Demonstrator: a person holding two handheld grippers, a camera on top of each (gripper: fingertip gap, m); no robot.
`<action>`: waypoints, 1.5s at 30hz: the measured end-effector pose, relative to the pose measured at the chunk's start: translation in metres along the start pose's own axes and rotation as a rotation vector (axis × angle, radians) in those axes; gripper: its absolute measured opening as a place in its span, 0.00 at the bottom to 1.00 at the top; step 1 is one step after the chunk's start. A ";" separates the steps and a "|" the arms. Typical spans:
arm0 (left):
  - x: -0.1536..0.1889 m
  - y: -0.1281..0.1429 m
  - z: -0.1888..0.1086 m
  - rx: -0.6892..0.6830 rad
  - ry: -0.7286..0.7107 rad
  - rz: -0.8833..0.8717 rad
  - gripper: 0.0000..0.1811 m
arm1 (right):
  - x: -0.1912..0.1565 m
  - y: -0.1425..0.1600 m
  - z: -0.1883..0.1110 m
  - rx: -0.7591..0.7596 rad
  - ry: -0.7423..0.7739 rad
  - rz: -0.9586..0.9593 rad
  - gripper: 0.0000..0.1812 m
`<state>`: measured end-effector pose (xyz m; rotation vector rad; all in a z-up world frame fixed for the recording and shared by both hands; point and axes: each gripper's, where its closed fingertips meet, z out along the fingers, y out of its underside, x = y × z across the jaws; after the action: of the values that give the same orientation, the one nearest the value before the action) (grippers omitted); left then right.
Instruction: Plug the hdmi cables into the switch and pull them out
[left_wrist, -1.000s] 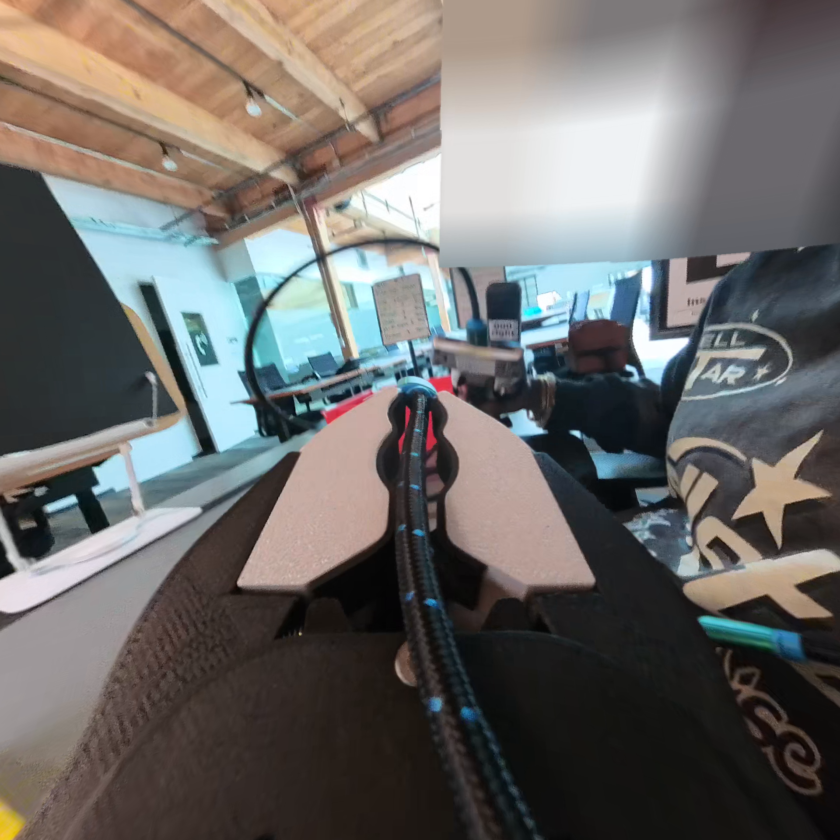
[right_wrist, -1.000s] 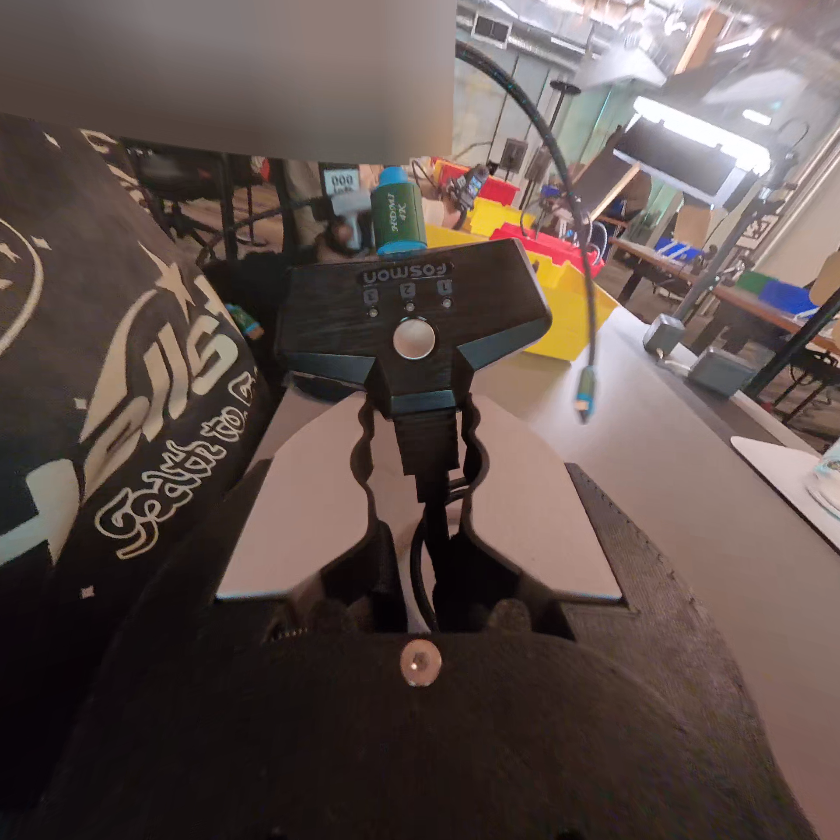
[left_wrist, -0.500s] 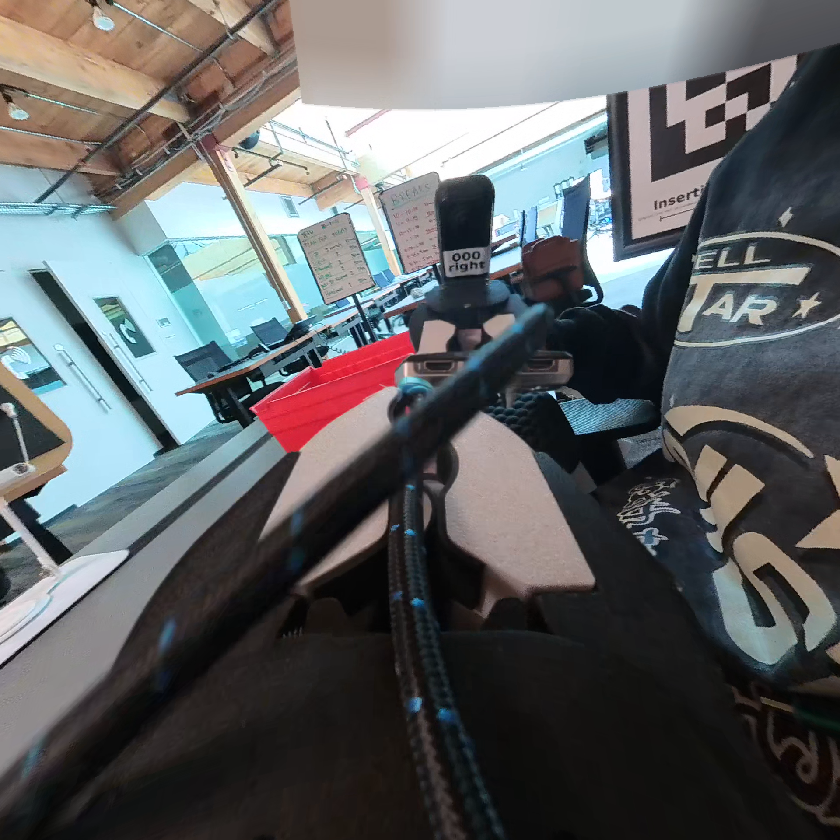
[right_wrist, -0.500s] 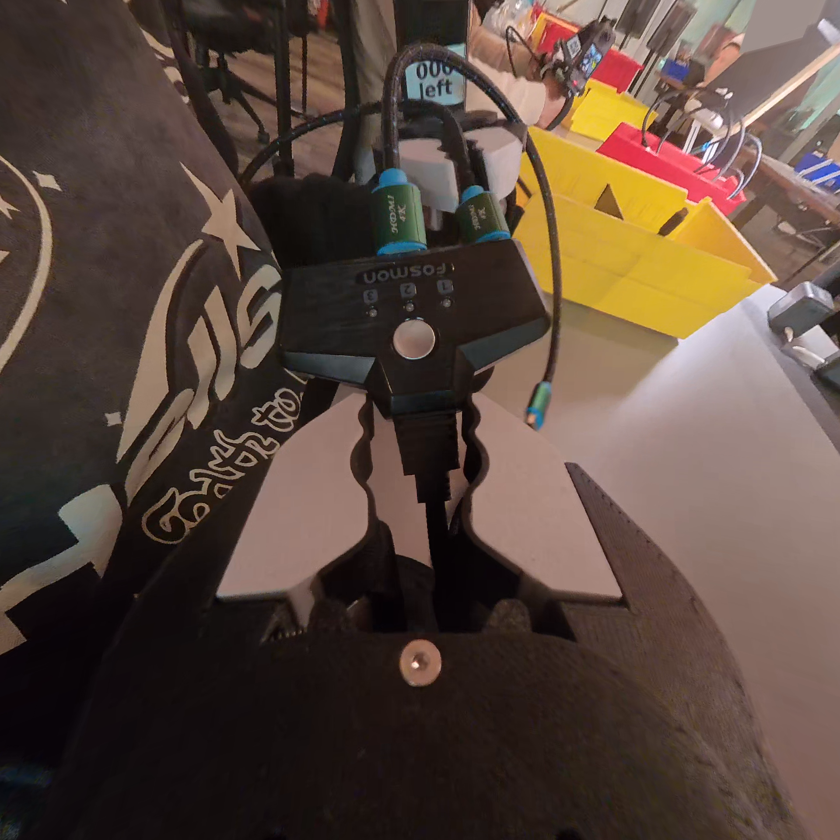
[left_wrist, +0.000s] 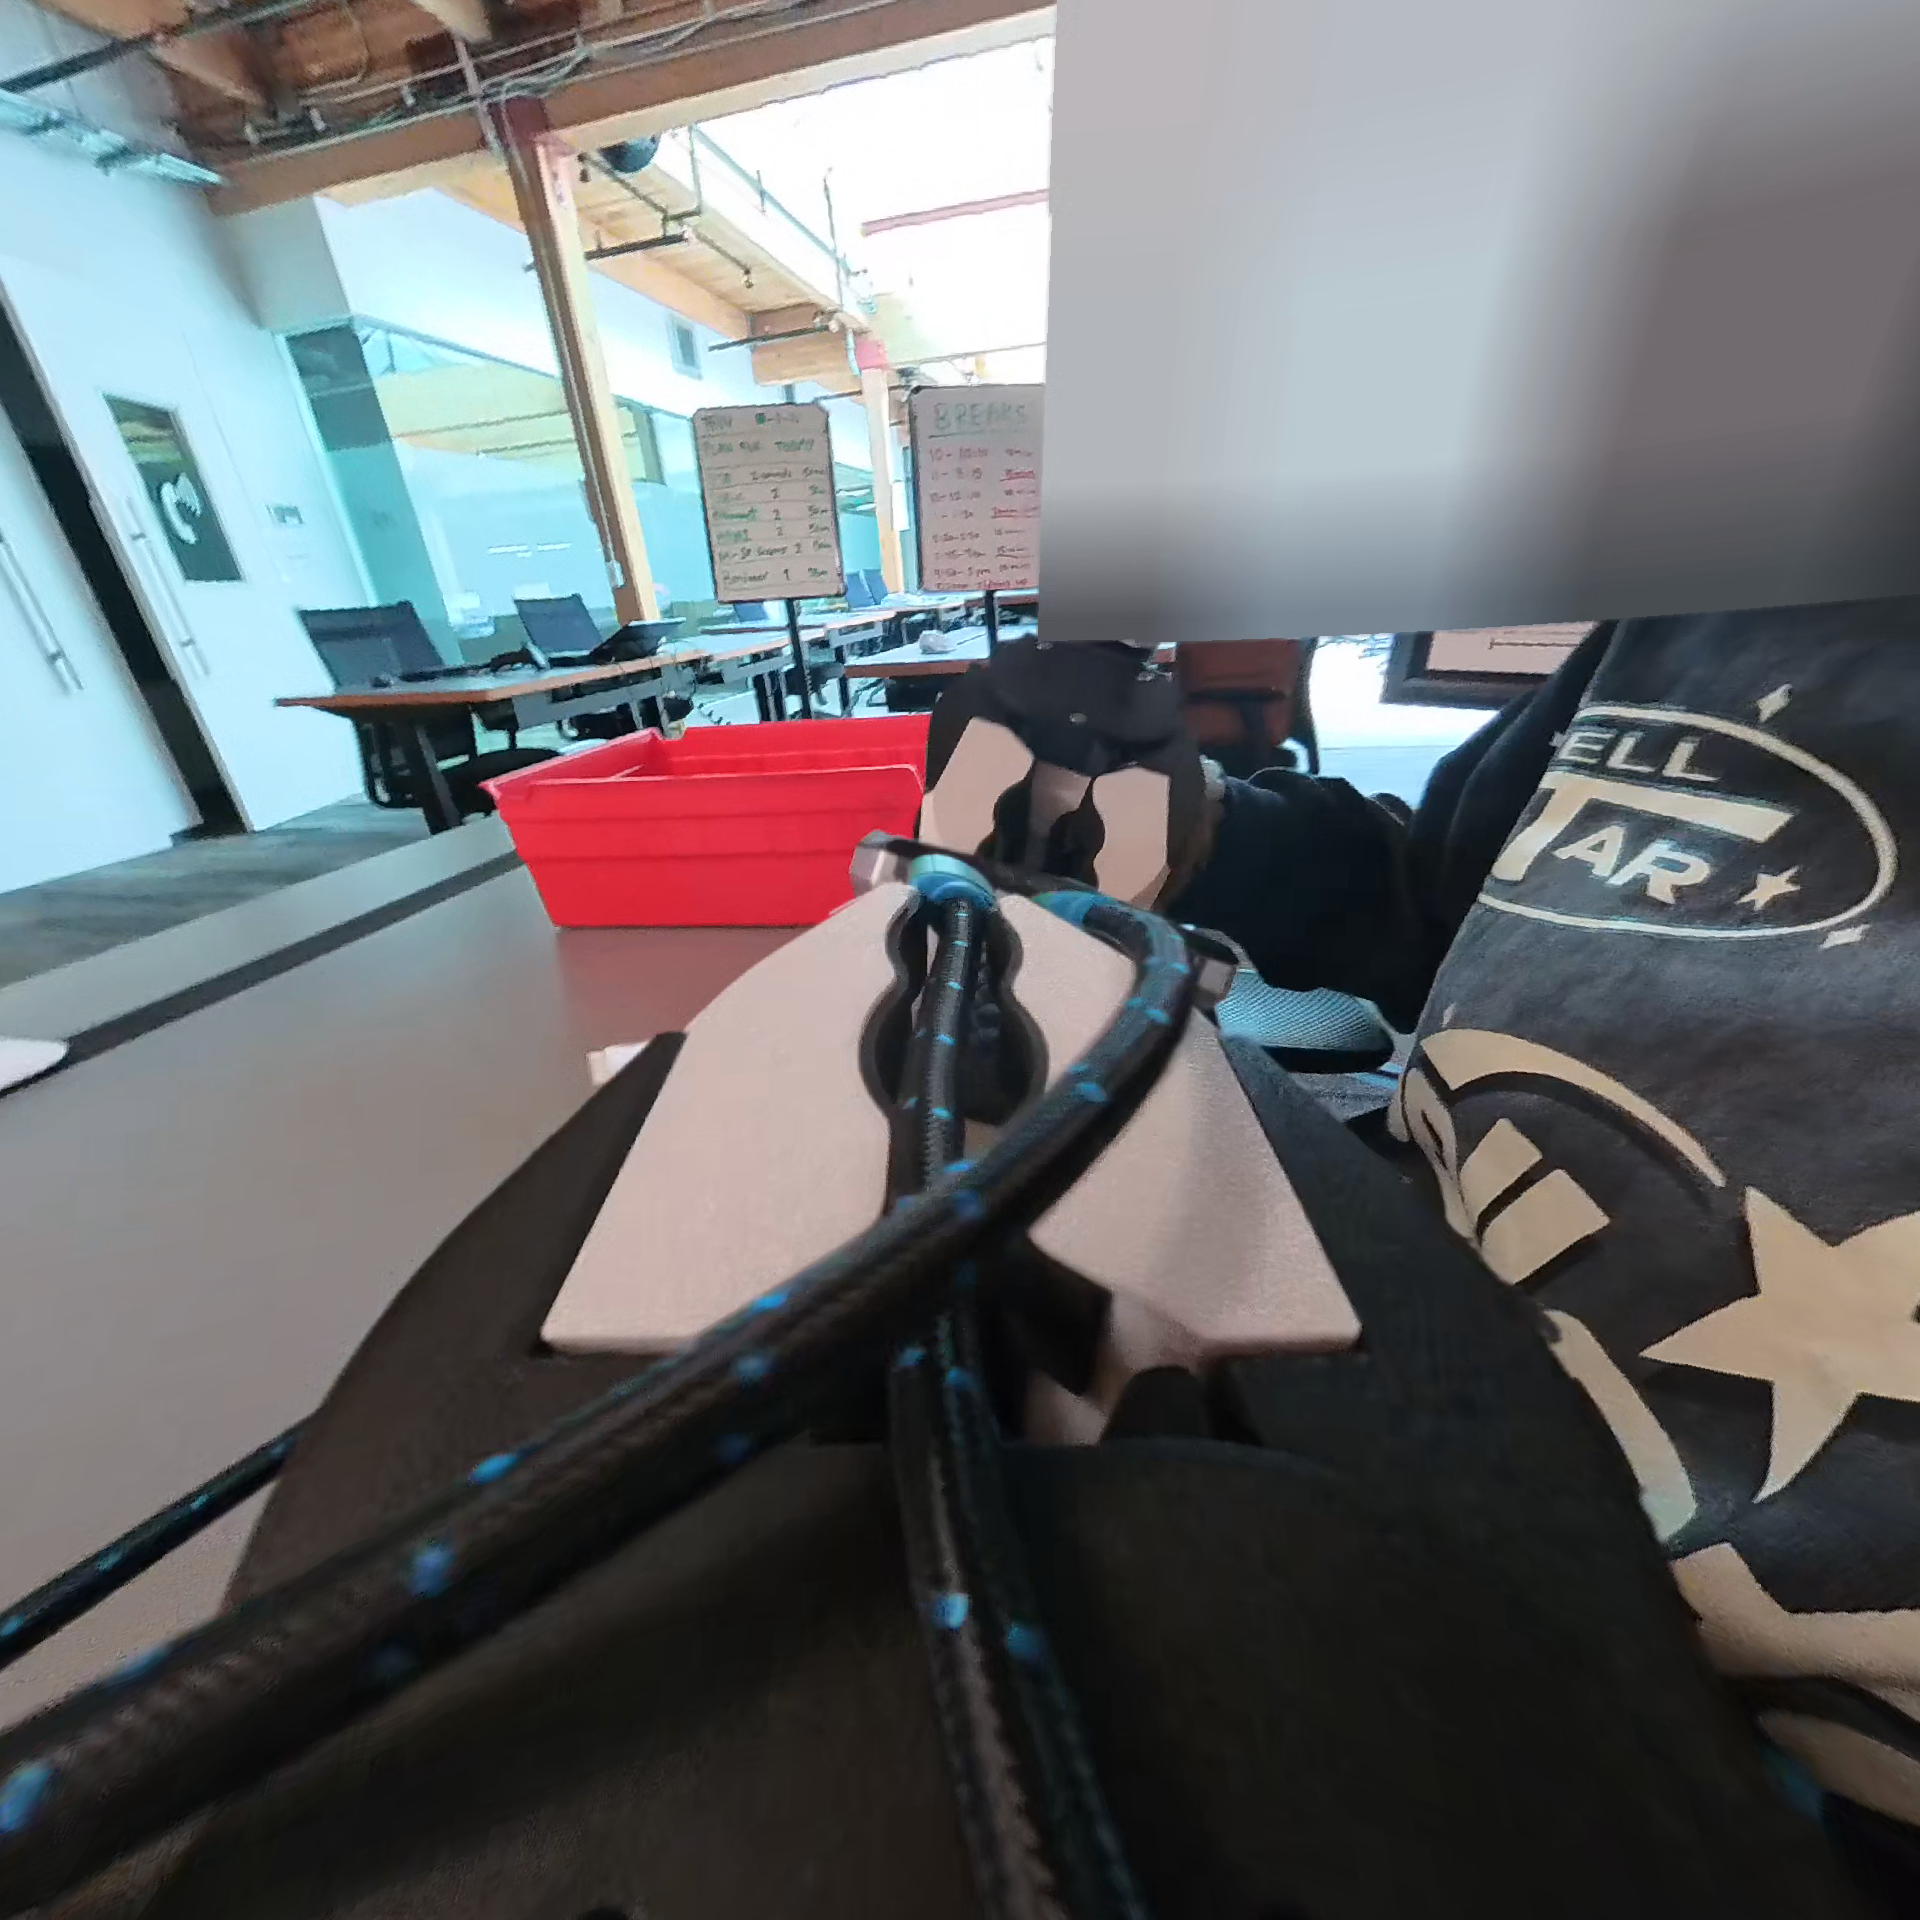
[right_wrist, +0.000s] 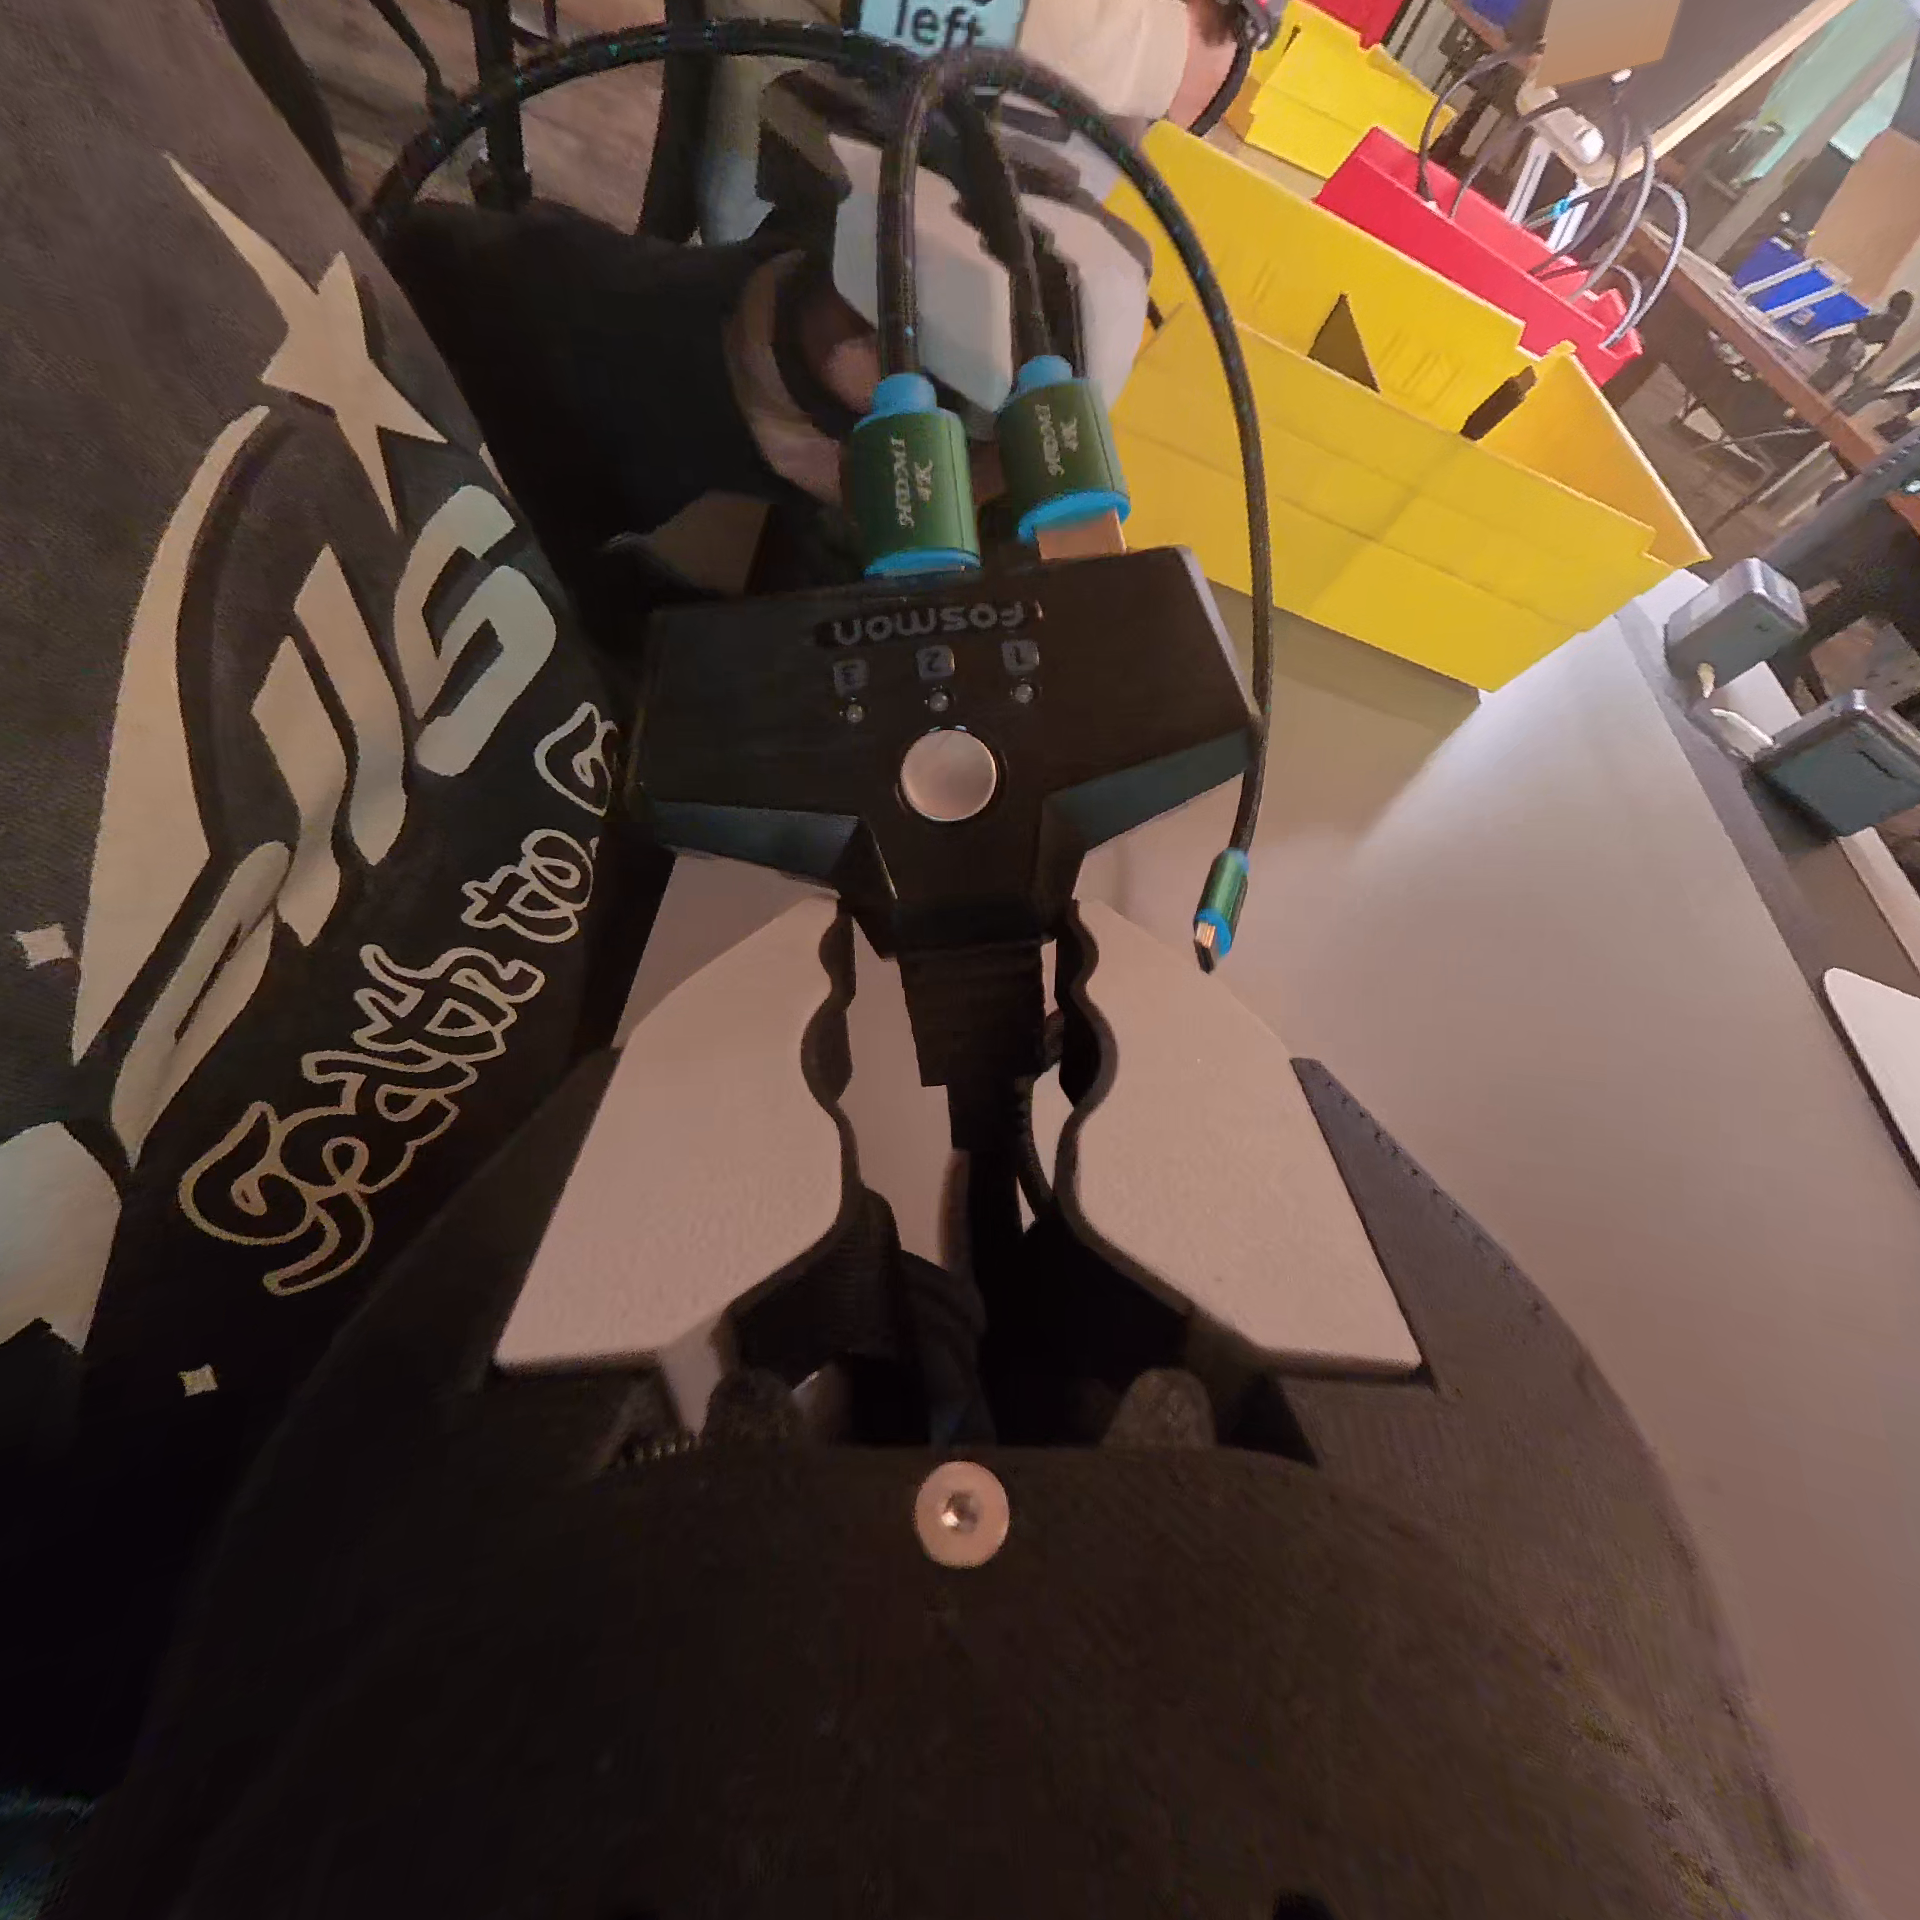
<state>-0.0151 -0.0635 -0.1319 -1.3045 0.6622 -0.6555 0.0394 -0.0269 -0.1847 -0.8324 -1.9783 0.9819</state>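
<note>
My right gripper (right_wrist: 961, 935) is shut on the stem of the black HDMI switch (right_wrist: 935, 707) and holds it above the table. Two green plugs with blue rings sit at its far edge. The left plug (right_wrist: 914, 488) is fully in. The right plug (right_wrist: 1065, 457) shows gold metal (right_wrist: 1081, 540) between itself and the switch. My left gripper (left_wrist: 951, 914) is shut on a braided black cable (left_wrist: 935, 1039) just behind a plug (left_wrist: 940, 883). A second braided cable (left_wrist: 1122, 1039) loops over its fingers. A loose cable end (right_wrist: 1221, 904) dangles beside the switch.
A person's dark printed shirt (right_wrist: 260, 623) is close on one side. Yellow bins (right_wrist: 1351, 436) and a red bin (left_wrist: 707, 831) stand on the grey table (right_wrist: 1507, 1091). Two small grey adapters (right_wrist: 1745, 623) lie near its far edge.
The left gripper has moved in from a distance and brought its plug to the switch, beside the one that was there. The second cable now lies across its fingers.
</note>
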 end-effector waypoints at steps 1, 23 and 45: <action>-0.001 0.001 0.000 -0.006 -0.011 -0.007 0.05 | 0.000 0.001 0.000 -0.004 0.000 0.003 0.21; -0.004 0.028 -0.007 -0.243 -0.002 -0.346 0.05 | 0.000 0.030 0.017 -0.237 0.032 -0.104 0.21; -0.028 0.067 -0.013 -0.460 -0.144 -0.359 0.05 | 0.001 0.068 0.053 -0.366 -0.044 -0.004 0.45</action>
<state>-0.0391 -0.0406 -0.1978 -1.9077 0.4770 -0.7137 0.0084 -0.0112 -0.2634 -1.0084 -2.2332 0.6469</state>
